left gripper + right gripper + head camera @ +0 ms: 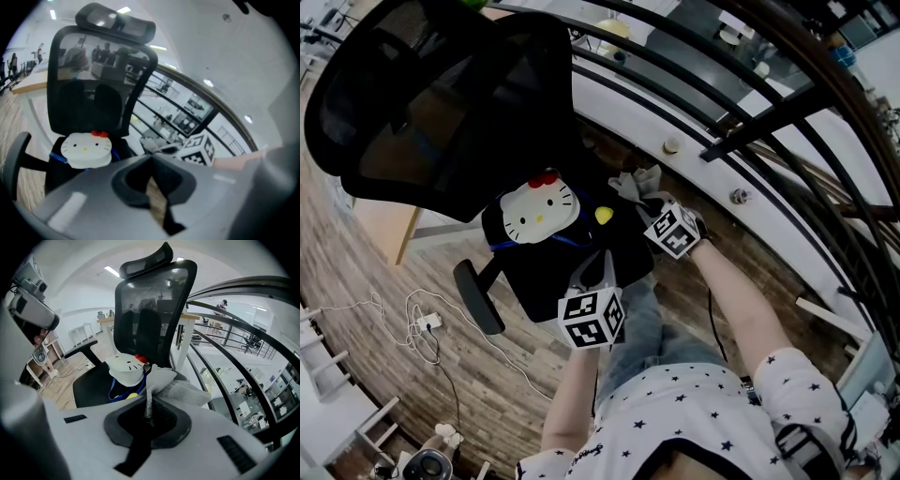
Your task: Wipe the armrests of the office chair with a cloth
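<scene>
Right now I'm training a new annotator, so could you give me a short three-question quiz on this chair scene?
1. True or false: the right gripper is shut on the grey cloth.
2. What rests on the chair seat?
A. a white cat-face cushion
B. a laptop
C. a mug
3. Fill in the blank: the left gripper has ____ between its fingers.

Key:
1. True
2. A
3. nothing
</scene>
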Motion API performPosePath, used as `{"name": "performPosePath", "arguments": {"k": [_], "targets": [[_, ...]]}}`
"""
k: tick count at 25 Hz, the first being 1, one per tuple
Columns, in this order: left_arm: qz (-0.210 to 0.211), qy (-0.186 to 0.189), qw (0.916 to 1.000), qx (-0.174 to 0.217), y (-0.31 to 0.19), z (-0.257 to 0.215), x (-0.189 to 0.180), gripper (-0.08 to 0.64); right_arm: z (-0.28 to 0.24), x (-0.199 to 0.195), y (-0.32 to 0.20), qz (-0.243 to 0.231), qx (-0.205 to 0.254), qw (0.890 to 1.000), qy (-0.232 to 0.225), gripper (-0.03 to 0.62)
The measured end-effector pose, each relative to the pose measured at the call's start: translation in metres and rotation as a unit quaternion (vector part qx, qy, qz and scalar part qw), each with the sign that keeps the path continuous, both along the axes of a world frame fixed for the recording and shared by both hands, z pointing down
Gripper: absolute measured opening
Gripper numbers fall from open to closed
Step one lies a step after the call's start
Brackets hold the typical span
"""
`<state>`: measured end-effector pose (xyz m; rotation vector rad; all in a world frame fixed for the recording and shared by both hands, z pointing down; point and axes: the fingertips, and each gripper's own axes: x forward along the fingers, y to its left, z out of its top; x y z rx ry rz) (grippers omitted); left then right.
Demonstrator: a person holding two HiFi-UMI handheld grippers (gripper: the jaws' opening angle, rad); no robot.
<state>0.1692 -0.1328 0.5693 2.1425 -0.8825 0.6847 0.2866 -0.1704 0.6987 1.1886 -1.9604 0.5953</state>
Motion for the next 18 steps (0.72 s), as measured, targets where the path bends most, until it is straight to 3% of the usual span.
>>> {"name": "performPosePath", "arguments": {"k": [18], "targets": [[0.015,0.005,0.9998,0.007,0.04,-0.01,0.005,0.006,-0.002,-0.011,0.058,-0.002,-0.01,1.0,-0.004,0.026]]}}
